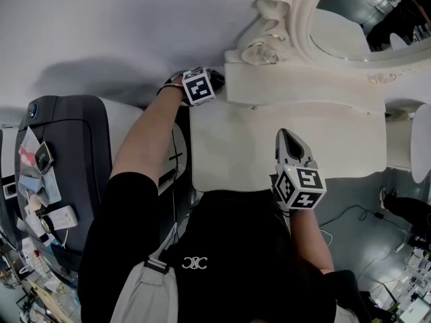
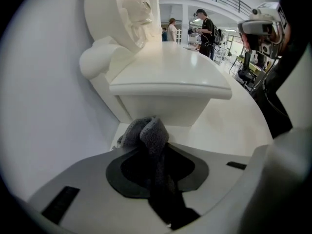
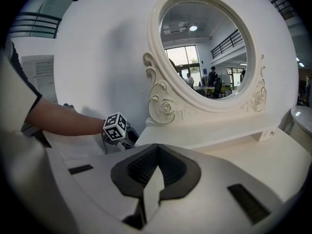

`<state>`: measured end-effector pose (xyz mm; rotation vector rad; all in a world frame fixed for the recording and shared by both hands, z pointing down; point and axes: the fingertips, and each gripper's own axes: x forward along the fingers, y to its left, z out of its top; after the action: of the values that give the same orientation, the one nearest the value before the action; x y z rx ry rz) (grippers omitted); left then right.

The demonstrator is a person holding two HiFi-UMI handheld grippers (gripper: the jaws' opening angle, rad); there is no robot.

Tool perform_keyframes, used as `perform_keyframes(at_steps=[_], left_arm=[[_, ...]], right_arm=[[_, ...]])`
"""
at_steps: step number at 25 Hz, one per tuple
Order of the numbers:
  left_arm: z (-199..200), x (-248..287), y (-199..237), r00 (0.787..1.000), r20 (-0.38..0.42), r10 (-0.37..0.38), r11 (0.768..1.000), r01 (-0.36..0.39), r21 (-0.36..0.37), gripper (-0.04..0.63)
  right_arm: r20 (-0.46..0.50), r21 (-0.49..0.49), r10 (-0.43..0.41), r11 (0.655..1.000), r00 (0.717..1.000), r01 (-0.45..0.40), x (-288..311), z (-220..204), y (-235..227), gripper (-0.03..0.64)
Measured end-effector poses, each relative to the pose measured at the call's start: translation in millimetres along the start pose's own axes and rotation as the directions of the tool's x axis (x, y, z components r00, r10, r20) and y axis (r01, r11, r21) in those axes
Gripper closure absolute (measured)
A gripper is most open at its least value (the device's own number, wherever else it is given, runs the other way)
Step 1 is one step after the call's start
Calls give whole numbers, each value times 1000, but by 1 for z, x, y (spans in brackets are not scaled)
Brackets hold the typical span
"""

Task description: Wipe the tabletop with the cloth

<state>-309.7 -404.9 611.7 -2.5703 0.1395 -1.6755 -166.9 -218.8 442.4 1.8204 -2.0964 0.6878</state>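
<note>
A grey cloth (image 2: pixel 146 134) is bunched between the jaws of my left gripper (image 2: pixel 152 130), which is shut on it. That gripper (image 1: pixel 213 81) is at the tabletop's far left corner, against the wall and beside the raised shelf (image 1: pixel 303 86). The cloth hangs just above or on the white tabletop (image 1: pixel 229 147); I cannot tell if it touches. My right gripper (image 1: pixel 288 140) hovers over the tabletop's near right part, shut, with nothing in it. In the right gripper view its jaws (image 3: pixel 156 150) meet at the tip, and the left gripper (image 3: pixel 122 133) shows far left.
An oval mirror in an ornate white frame (image 1: pixel 296 12) stands on the shelf at the back. A dark grey case (image 1: pixel 67 140) with cluttered items stands left of the table. Cables lie on the floor (image 1: pixel 350 221) at the right. A white wall runs behind.
</note>
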Motion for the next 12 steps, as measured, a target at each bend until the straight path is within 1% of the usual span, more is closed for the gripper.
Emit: perform_keyframes(at_steps=[3,6,10,12], left_arm=[[-3,-1,3,1000,4,25,999,-25,-26,499],[-4,-3,4,999,0,44,999,-44,-27,499],[-14,-7,-7,1000,-19,21,999,-22,-43,499],[-17,-9,-13,1000,-16,17,999,-18,-50,499]], right_arm=[[-2,-3,5,1000,1000,-5,-1,-2,3,606],[-6,-2,8,1000,1000,-8,-3,-5,6,606],[-8,0,14,1000,1000,-14,-5,-8,11,606],[-8,5,18,1000,1000,-18,-6,-11,14,606]])
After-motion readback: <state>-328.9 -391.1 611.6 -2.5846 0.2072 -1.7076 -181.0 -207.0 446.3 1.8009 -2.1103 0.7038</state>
